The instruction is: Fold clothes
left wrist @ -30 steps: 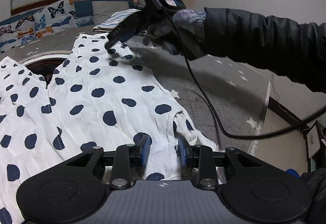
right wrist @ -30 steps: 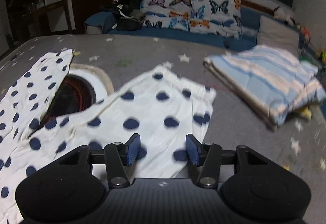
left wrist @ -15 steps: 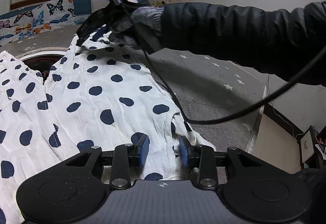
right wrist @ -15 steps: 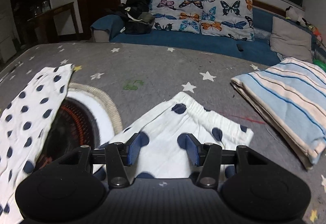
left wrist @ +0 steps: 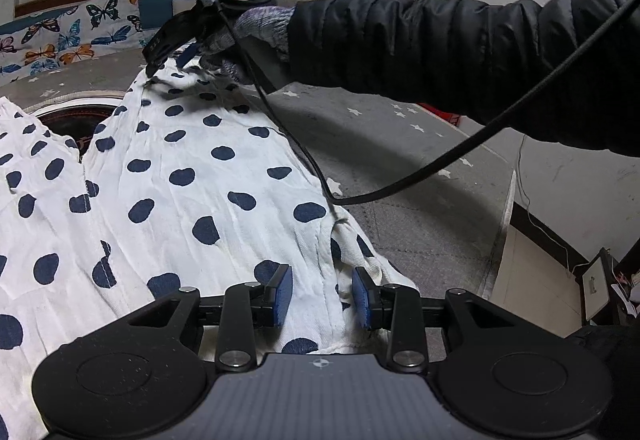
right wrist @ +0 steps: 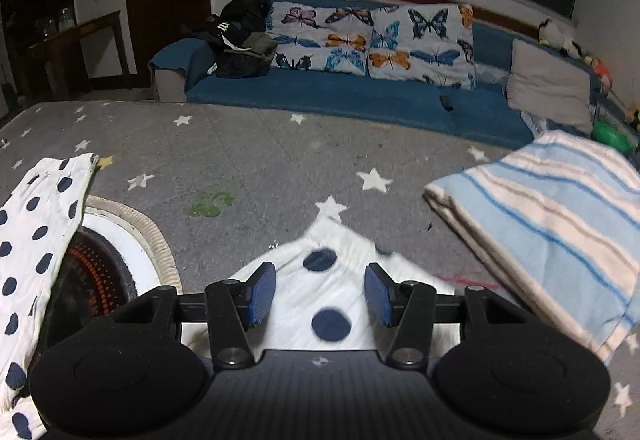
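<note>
The right gripper has moved forward to the far corner of the dotted cloth, half open; left gripper stays, part open, holding nothing

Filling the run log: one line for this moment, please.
fold clothes | polka-dot garment spread flat | left gripper open | right gripper open

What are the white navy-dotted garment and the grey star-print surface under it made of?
White navy-dotted garment: likely thin woven cotton, matte; fine wrinkles and soft creases all over. Grey star-print surface: looks like a quilted fabric cover, matte and slightly fuzzy, with stitched seam lines; exact fibre unclear.
</note>
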`<state>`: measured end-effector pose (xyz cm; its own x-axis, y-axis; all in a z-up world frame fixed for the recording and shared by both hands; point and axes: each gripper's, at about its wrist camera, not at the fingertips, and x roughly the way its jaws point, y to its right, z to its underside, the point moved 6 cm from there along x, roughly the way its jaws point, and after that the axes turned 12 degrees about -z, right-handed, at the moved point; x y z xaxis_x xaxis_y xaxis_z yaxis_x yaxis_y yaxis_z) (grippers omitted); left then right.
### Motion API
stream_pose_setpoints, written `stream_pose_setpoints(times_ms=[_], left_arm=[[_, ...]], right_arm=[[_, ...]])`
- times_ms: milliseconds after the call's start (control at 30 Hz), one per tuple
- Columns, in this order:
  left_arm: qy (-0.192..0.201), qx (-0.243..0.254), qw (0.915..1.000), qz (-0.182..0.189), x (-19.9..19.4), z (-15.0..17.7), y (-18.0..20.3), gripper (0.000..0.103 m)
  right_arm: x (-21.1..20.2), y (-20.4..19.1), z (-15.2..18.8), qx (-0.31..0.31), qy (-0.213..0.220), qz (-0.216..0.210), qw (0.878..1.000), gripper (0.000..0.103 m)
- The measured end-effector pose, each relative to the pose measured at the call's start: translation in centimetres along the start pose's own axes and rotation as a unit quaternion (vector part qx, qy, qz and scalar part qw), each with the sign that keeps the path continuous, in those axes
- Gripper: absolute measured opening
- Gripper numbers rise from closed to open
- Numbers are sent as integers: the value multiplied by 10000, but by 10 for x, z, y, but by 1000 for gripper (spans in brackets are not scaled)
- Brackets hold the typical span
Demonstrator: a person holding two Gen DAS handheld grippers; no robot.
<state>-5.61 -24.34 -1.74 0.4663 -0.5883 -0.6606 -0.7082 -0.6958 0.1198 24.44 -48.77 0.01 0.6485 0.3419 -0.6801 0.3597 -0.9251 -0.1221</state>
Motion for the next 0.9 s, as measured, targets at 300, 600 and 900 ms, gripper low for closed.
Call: stream_pose_setpoints(times_ms=[300,600,900], left_arm=[[52,-13,9999,-161,-2,-2,0,39],[74,-91,9995,-303,-9,1,-1,41],[338,-369,9967,-633,-34,-1,-20,44]], right_arm=[[-46,-31,27,-345,-322,-475,9978,54],[-58,-42,65,-377,-507,-420,9971,60],[-93,-59,73,-370,-294,-656,9967,66]])
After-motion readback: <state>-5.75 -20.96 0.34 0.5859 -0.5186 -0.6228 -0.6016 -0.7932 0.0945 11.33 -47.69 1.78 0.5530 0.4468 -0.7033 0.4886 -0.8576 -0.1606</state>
